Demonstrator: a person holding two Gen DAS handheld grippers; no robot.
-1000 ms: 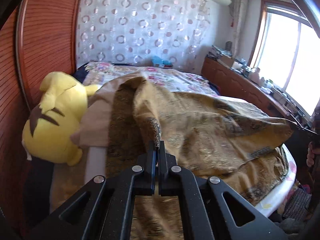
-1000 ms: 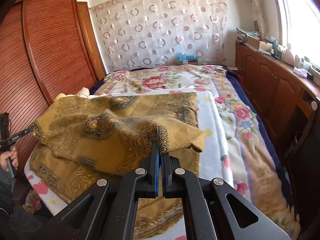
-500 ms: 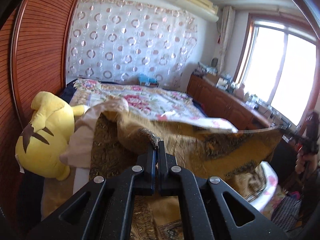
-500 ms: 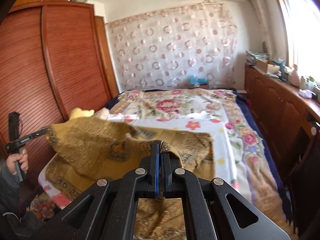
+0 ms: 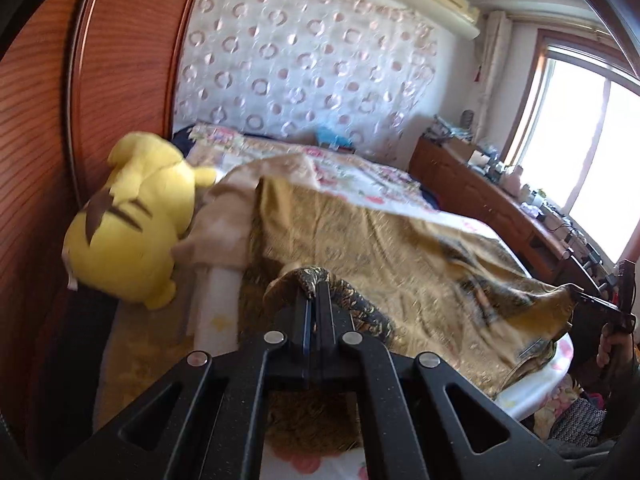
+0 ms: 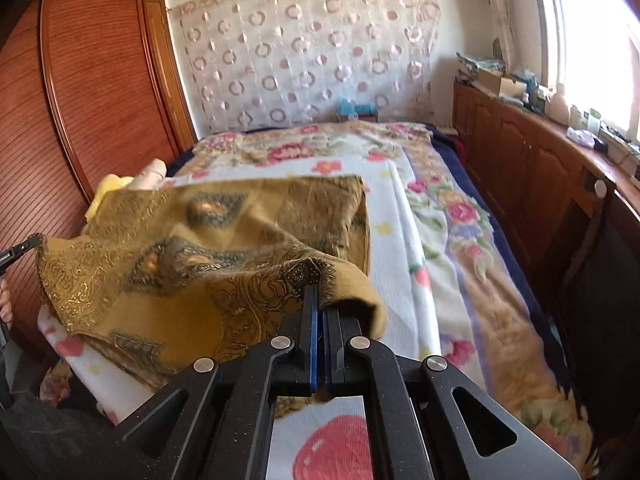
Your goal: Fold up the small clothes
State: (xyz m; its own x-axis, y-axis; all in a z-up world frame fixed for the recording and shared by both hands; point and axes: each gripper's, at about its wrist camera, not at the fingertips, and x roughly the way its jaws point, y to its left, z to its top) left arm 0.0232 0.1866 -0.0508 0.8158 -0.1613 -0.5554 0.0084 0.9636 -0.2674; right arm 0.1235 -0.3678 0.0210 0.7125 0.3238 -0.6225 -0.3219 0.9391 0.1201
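cloth: a mustard-gold patterned cloth (image 6: 192, 264), perhaps a scarf or small wrap, hangs stretched above the bed (image 6: 416, 240) near its foot, its lower layers draped on the floral blanket.
long axis: the held edge runs crosswise over the bed, from one claw to the other, sagging between them.
left claw (image 5: 318, 300): pressed together, pinching a dark-bordered corner of the cloth at its tips.
right claw (image 6: 320, 304): pressed together on the opposite corner; cloth bulges over the tips and a scrap shows below them.
which way: the free body of the cloth lies ahead of both claws, toward the headboard end.
judgement: the corners probably need carrying forward together to lay the fold.
bystander: a yellow plush toy (image 5: 128, 220) sits beside the cloth's left side, by the wardrobe.
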